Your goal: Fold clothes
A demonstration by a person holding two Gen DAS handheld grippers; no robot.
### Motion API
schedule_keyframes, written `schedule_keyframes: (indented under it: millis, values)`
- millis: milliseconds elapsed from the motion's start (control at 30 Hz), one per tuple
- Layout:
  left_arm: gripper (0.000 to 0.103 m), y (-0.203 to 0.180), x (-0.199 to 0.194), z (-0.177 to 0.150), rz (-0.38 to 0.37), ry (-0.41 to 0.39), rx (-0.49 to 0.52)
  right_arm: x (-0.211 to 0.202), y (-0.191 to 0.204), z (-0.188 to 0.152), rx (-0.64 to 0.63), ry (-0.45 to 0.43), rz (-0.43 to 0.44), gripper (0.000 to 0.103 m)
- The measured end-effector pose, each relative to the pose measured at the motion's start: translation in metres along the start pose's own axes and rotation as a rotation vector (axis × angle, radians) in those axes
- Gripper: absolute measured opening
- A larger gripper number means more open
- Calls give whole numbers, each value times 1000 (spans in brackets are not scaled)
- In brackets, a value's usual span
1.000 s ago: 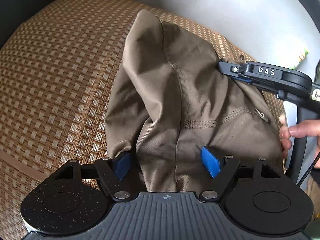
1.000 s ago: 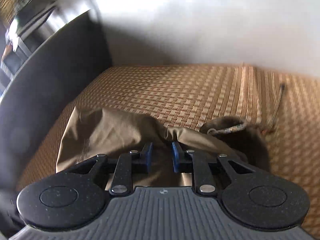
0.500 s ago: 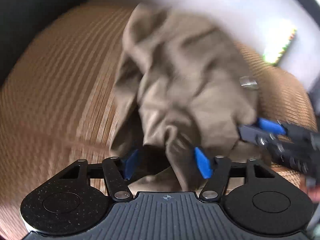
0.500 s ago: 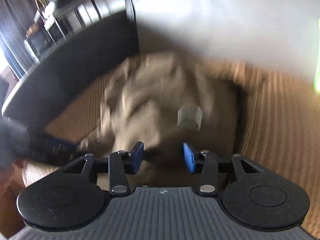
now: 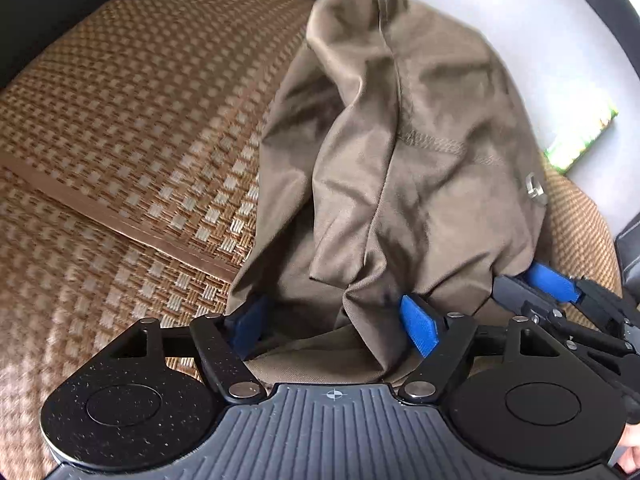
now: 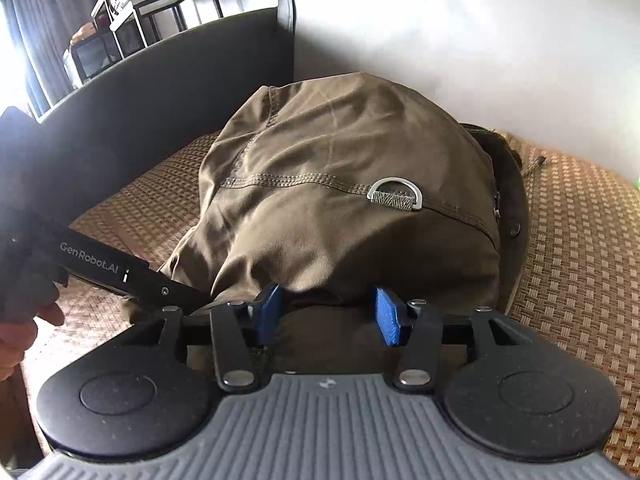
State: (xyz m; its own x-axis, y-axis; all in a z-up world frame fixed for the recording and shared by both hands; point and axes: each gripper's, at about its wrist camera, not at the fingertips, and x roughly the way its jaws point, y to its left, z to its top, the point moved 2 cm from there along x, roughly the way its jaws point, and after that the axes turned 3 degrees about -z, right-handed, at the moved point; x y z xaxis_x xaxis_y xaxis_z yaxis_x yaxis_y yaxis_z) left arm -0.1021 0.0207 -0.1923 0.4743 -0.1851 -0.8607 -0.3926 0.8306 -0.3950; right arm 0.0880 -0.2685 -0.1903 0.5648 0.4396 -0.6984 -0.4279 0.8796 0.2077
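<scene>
"GenRobot.AI" marks the left tongs [image 6: 176, 294] beside brown garment [image 6: 344, 208]

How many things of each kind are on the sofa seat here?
Garments: 1
D-rings on it: 1
Claws: 2, left and right
Woven mats: 1
Total: 5

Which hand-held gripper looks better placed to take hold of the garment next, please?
Probably the left hand-held gripper: its open fingers already straddle a bunched fold of the olive-brown garment. The right hand-held gripper is open too, but sits at the cloth's lower edge.
</scene>
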Motion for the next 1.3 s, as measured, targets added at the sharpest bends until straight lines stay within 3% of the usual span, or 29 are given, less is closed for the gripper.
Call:
schedule_keyframes:
  millis: [167, 233, 333, 500, 633, 733, 767, 833, 933, 1033, 1167, 1300]
  values:
    - [83, -31, -51, 23, -58, -133, 28, -18, 0, -3, 5, 18, -24, 57]
    - [84, -50, -40, 25, -57, -112, 89, -25, 0, -4, 7, 25, -34, 58]
    - [82, -56, -5, 3, 15, -29, 197, -35, 0, -6, 10, 35, -49, 58]
    - [87, -30, 26, -16, 31, -22, 74, -28, 5, -33, 31, -6, -80, 59]
    - [90, -28, 25, -11, 17, -5, 56, -21, 0, -39, 25, -33, -59, 60]
    - [91, -30, 1, 4, -50, -6, 22, -27, -20, -21, 129, 23, 2, 68]
    - [91, -28, -11, 10, -75, -27, 3, -32, -30, -14, 184, 34, 18, 76]
    - [97, -19, -32, 25, -106, -85, -34, -47, -53, -1, 308, -15, 28, 86]
    - [98, 5, -27, 42, -75, -124, -85, -60, -90, 13, 427, -67, 33, 100]
    - [98, 22, 3, 62, -54, -71, -125, -40, -122, 14, 486, 22, 27, 101]
    - [98, 20, 41, 78, -105, 11, -93, -10, -139, 5, 577, 98, 78, 101]
    - [97, 14, 45, 88, -191, 38, -58, 15, -143, -5, 663, 127, 127, 101]
